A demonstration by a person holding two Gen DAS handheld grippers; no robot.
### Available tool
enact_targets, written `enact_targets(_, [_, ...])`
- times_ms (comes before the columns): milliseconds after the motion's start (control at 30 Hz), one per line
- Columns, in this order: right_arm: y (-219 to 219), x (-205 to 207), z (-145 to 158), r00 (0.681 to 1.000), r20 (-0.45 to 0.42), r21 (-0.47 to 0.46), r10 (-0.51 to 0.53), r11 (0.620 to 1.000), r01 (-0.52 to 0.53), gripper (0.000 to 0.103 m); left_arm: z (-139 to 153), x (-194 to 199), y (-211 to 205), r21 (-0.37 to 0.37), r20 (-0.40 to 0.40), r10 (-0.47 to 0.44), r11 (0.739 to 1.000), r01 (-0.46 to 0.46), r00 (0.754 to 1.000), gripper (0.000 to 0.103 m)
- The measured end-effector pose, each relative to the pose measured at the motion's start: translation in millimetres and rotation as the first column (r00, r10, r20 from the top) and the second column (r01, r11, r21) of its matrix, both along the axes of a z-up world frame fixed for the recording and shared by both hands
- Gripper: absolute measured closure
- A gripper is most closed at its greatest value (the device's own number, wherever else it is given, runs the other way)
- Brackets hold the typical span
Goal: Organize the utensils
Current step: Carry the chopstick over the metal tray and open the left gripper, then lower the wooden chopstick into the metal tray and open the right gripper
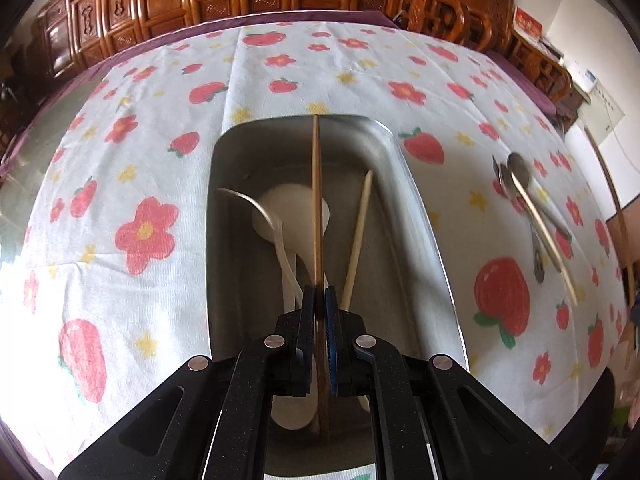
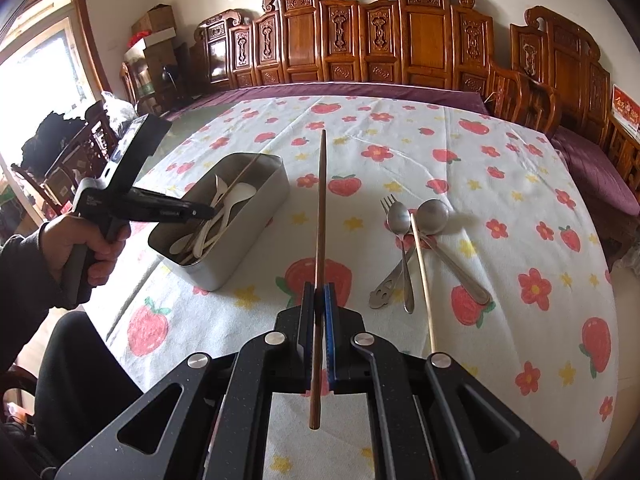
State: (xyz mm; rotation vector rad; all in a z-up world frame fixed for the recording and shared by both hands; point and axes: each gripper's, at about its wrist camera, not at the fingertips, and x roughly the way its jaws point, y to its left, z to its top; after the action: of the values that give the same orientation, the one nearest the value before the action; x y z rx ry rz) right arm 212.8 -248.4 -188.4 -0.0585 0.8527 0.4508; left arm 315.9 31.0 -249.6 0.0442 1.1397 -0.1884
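Note:
My left gripper (image 1: 319, 294) is shut on a brown wooden chopstick (image 1: 317, 200) and hangs over the steel box (image 1: 416, 208). Inside the box lie white plastic spoons (image 1: 288, 208) and a pale chopstick (image 1: 358, 236). In the right wrist view the left gripper (image 2: 210, 212) reaches into that steel box (image 2: 260, 216) from the left. My right gripper (image 2: 319, 294) is shut on a second brown chopstick (image 2: 321, 208), held above the cloth. A metal fork (image 2: 386, 205), two metal spoons (image 2: 434, 214) and a pale chopstick (image 2: 422, 276) lie on the cloth at the right.
A white tablecloth (image 2: 500, 184) with red flowers and strawberries covers the table. Carved wooden chairs (image 2: 404, 36) line the far side. A person's hand (image 2: 80, 248) and dark sleeve are at the left edge.

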Motion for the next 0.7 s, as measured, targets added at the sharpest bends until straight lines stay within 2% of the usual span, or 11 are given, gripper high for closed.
enact_targets(233, [1, -3, -1, 1.000, 0.003, -0.007, -0.009, 1.000, 0.009, 0.097, 5, -10, -4, 0.017, 0.012, -0.018, 1.000, 0.018, 1.000, 0.097])
enact_targets(300, [4, -5, 0, 1.000, 0.007, -0.015, -0.006, 1.000, 0.006, 0.097, 11, -14, -3, 0.020, 0.029, -0.017, 1.000, 0.016, 0.999, 0.089])
enact_targets(367, [5, -7, 2, 1.000, 0.011, -0.016, -0.004, 1.000, 0.004, 0.097, 21, -21, -1, 0.016, 0.056, -0.013, 1.000, 0.012, 0.998, 0.084])
enact_targets(700, [25, -18, 11, 0.999, 0.029, -0.007, 0.030, 1.000, -0.030, 0.097, 53, -44, 19, 0.013, 0.128, 0.027, 0.999, -0.029, 0.991, 0.078])
